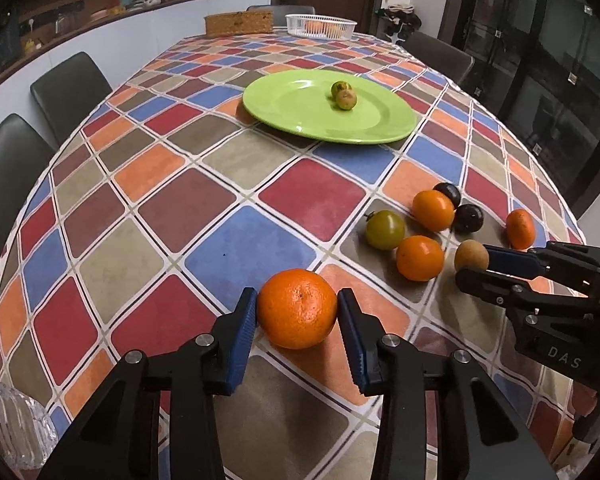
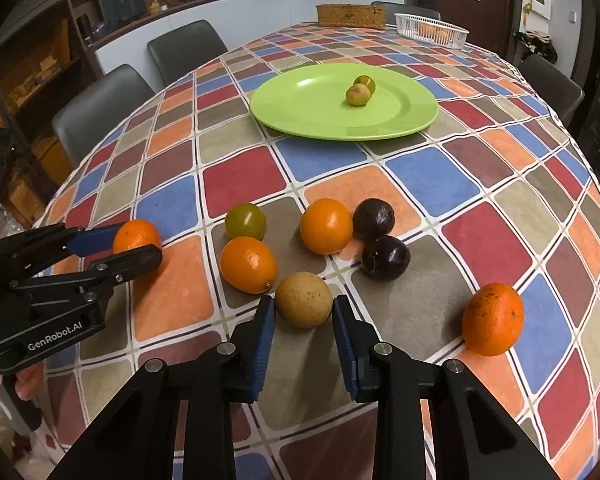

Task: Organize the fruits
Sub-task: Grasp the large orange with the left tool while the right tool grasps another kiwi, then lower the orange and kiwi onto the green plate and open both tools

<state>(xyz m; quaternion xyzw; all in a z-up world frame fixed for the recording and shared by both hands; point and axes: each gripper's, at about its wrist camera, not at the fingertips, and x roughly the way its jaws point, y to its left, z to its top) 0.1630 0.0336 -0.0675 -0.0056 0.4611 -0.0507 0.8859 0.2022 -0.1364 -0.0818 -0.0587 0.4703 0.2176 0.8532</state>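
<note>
My left gripper (image 1: 297,314) is closed around an orange (image 1: 297,308) that rests on the tablecloth; its pads touch both sides. It also shows in the right wrist view (image 2: 134,246). My right gripper (image 2: 303,312) is closed around a round brown fruit (image 2: 304,300), pads touching both sides; this fruit shows in the left wrist view (image 1: 471,255). A green plate (image 1: 300,120) holds two small green fruits (image 1: 345,95). Loose on the cloth lie a green tomato (image 2: 245,221), two oranges (image 2: 326,225), two dark fruits (image 2: 385,257) and another orange (image 2: 493,319).
A white basket (image 1: 320,25) with oranges and a woven box (image 1: 239,23) stand at the table's far end. A glass dish (image 1: 12,420) sits at the near left edge. Dark chairs (image 1: 70,88) line the table's left side and far end.
</note>
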